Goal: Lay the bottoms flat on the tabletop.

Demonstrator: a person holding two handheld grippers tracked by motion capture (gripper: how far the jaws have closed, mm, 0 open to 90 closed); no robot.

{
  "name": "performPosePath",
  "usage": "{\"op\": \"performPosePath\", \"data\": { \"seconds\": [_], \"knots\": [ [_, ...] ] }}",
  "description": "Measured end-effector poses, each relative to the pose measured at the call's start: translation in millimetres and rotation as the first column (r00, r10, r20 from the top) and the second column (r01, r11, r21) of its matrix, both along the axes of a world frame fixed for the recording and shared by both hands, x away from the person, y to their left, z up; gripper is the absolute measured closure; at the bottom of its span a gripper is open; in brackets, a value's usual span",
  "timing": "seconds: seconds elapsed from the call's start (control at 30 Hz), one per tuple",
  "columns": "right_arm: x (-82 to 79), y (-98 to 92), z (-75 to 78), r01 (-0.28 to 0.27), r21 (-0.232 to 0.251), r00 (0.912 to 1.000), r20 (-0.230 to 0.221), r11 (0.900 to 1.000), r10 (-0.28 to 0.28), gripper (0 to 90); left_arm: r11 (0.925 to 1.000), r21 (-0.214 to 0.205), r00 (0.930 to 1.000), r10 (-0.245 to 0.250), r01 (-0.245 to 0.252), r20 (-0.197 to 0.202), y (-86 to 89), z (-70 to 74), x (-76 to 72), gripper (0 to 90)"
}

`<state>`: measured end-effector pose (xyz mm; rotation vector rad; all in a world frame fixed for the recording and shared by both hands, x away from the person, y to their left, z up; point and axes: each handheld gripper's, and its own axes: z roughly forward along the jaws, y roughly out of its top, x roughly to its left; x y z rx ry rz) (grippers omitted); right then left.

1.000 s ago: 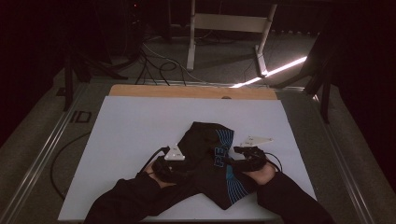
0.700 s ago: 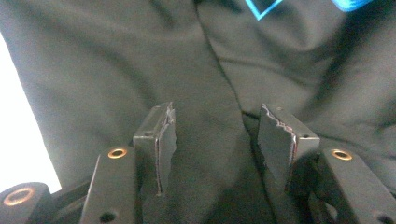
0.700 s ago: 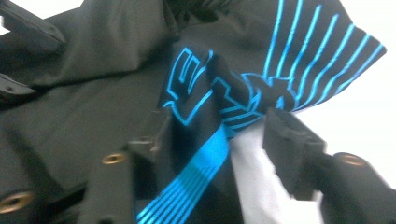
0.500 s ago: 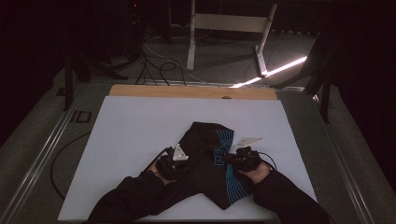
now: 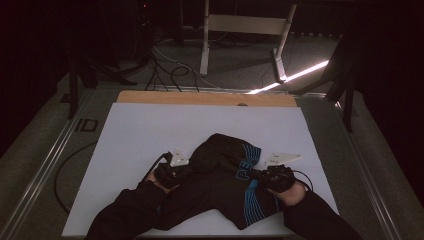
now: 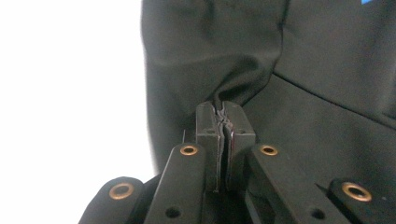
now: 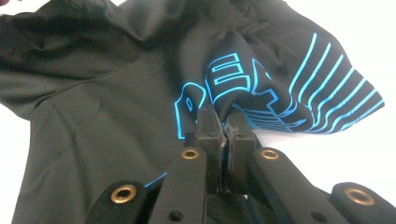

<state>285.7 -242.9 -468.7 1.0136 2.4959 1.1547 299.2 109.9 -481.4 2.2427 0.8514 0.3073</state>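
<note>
Both claws, L [image 5: 182, 172] & R [image 5: 256, 174], just closed, each pinching black shirt [image 5: 220, 185].

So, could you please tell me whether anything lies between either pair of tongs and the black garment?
Nothing visible does. The left tongs have just closed on a fold of the garment, and the right tongs have just closed on another fold beside its blue lettering.

The high view looks forward and down on the counter [image 5: 150, 130] from above. Each gripper view sits very near behind its tongs. All three views share the black garment [image 5: 220, 175].
</note>
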Motion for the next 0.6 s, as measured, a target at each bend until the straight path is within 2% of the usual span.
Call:
{"op": "performPosePath", "data": {
  "seconds": [0.1,0.17,0.2,0.23,0.27,0.33,0.37,0.4,0.43,0.53,0.6],
  "knots": [
    [-5.2,-11.9,2.9,0.006,-0.002,1.0000,0.003,1.0000,-0.006,87.4,0.9982,-0.055,0.9996,0.020,-0.021,-0.020,13.7,10.3,-5.7,87.7],
    [-6.3,-21.8,3.0,0.010,0.008,0.9998,-0.015,0.9999,-0.009,87.4,0.9949,-0.096,0.9988,0.029,-0.033,-0.040,23.4,16.6,-11.2,87.8],
    [-6.3,-21.8,3.0,0.010,0.008,0.9998,-0.015,0.9999,-0.009,87.4,0.9949,-0.096,0.9988,0.029,-0.033,-0.040,23.4,16.6,-11.2,87.7],
    [-7.0,-26.2,2.8,0.011,0.010,0.9998,-0.019,0.9999,-0.011,87.4,0.9907,-0.127,0.9974,0.041,-0.048,-0.059,31.5,21.3,-16.2,87.7],
    [-8.8,-35.8,1.4,0.010,0.018,0.9995,-0.029,0.9998,-0.010,87.4,0.9892,-0.136,0.9969,0.047,-0.055,-0.064,34.8,22.7,-18.1,87.7],
    [-10.0,-37.8,0.5,0.014,0.026,0.9991,-0.041,0.9996,-0.013,87.4,0.9815,-0.176,0.9935,0.059,-0.076,-0.097,43.6,23.7,-21.6,87.6],
    [-11.1,-38.9,-0.9,0.011,0.032,0.9989,-0.046,0.9994,-0.009,87.4,0.9780,-0.189,0.9901,0.064,-0.087,-0.124,48.2,21.8,-22.5,87.6],
    [-13.9,-39.0,-4.1,-0.019,0.038,0.9975,-0.067,0.9991,0.021,87.3,0.9760,-0.197,0.9880,0.066,-0.093,-0.140,50.6,19.6,-22.8,87.4],
    [-13.9,-39.0,-4.1,-0.019,0.038,0.9975,-0.067,0.9991,0.021,87.3,0.9739,-0.201,0.9838,0.073,-0.106,-0.163,53.8,15.8,-22.6,87.4],
    [-22.1,-35.0,-8.5,-0.038,0.046,0.9952,-0.088,0.9982,0.042,87.1,0.9626,-0.226,0.9668,0.095,-0.150,-0.237,62.7,0.6,-17.8,86.3],
    [-25.2,-32.8,-11.4,-0.041,0.038,0.9942,-0.098,0.9984,0.045,87.0,0.9632,-0.213,0.9614,0.108,-0.164,-0.253,65.6,-7.3,-14.8,85.0]
  ]
}}
